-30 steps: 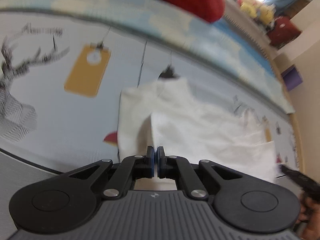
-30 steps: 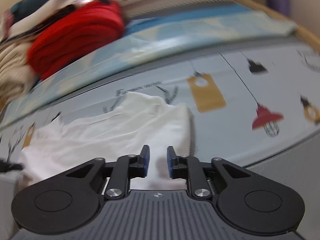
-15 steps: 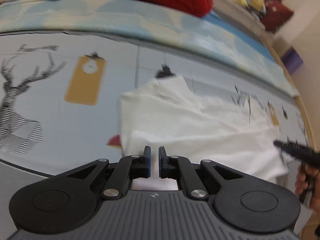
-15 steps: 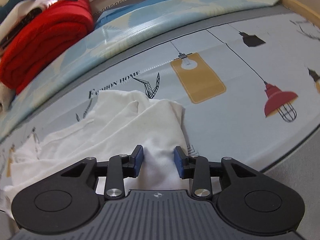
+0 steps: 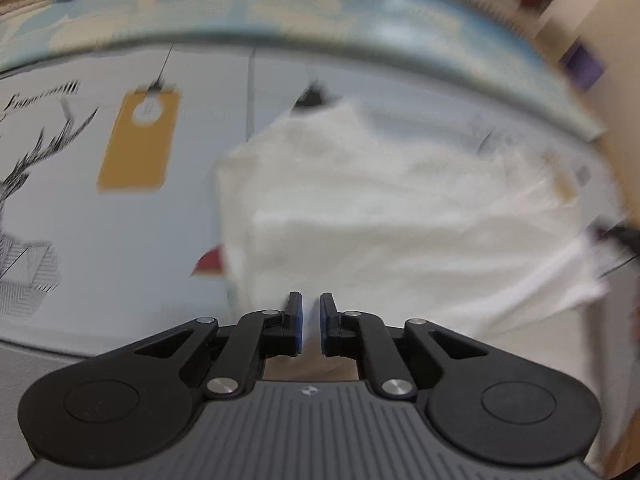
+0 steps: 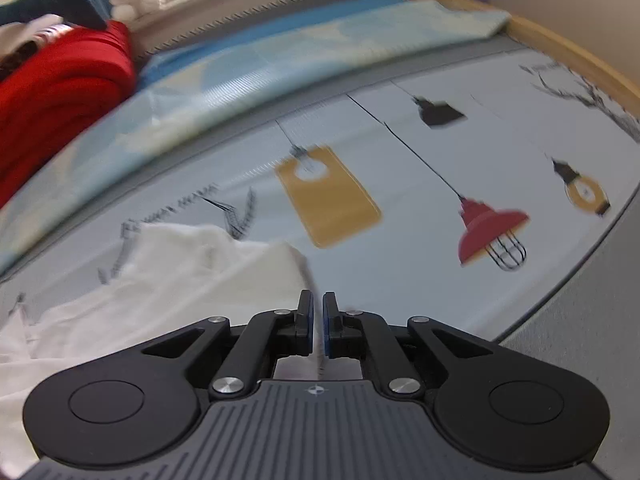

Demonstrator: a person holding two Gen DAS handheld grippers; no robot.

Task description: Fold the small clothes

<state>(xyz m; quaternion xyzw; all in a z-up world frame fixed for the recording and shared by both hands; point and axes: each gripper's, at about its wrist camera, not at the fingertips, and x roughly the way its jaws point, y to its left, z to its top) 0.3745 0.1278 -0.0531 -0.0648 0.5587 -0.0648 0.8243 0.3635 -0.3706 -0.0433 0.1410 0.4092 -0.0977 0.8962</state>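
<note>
1. The shirt lies part folded on the mat, white and rumpled, with one layer already turned over. In my left view it fills the middle and right; in my right view it sits at the near left.

2. My right gripper has its pads nearly together with a thin white edge of the shirt running between them, so I judge it is pinching the near right edge (the blur keeps me from being sure how firm the hold is).

3. My left gripper is narrow, with a small gap between the pads. White cloth shows behind the gap, but I cannot tell whether any of it is caught.

4. The step in hand, as I read it, is taking the near hem at two points to carry it over. To do it well I would first confirm the left grip, then lift both corners level, keep the edge taut between them and lay it square on the far edge.

5. Farther out, a red pile of clothes sits at the far left on a blue cloth, well apart from the shirt.
</note>
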